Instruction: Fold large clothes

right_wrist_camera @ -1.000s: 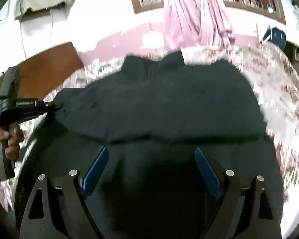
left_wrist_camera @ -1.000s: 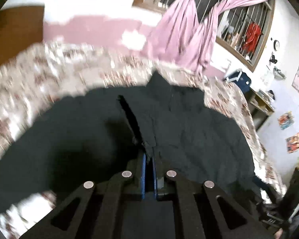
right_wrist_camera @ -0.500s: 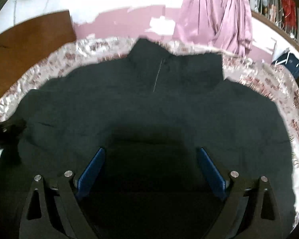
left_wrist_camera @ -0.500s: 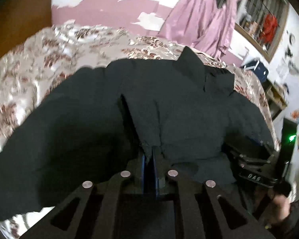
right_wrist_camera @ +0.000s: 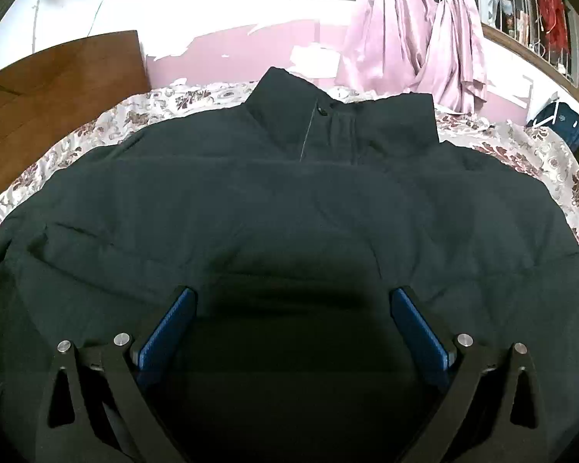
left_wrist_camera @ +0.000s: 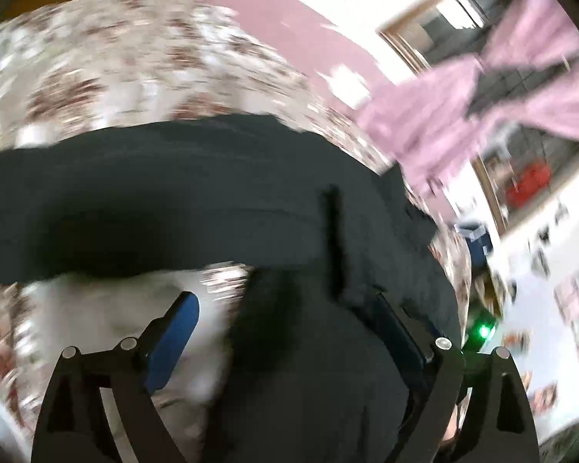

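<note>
A large dark puffer jacket (right_wrist_camera: 289,200) lies spread on the floral bedspread (right_wrist_camera: 521,146), collar (right_wrist_camera: 328,115) at the far side. My right gripper (right_wrist_camera: 293,308) hovers low over the jacket's near part. Its jaws are opening, and the blue pads (right_wrist_camera: 170,328) stand wide apart with only flat fabric under them. The left wrist view is blurred. In it my left gripper (left_wrist_camera: 285,308) is opening over the jacket's edge (left_wrist_camera: 308,347). Its pads (left_wrist_camera: 173,332) are far apart and press on nothing. One side of the jacket (left_wrist_camera: 173,193) stretches across that view.
A wooden headboard (right_wrist_camera: 58,88) stands at the bed's far left. Pink curtains (right_wrist_camera: 417,50) hang at a barred window behind the bed. A blue bag (right_wrist_camera: 559,119) sits at the far right. Bare bedspread (left_wrist_camera: 96,77) shows beyond the jacket.
My left gripper was shut on a fold of the jacket; it has let go, opened wide and rolled while swinging sideways. My right gripper spread wider and settled behind the jacket's middle.
</note>
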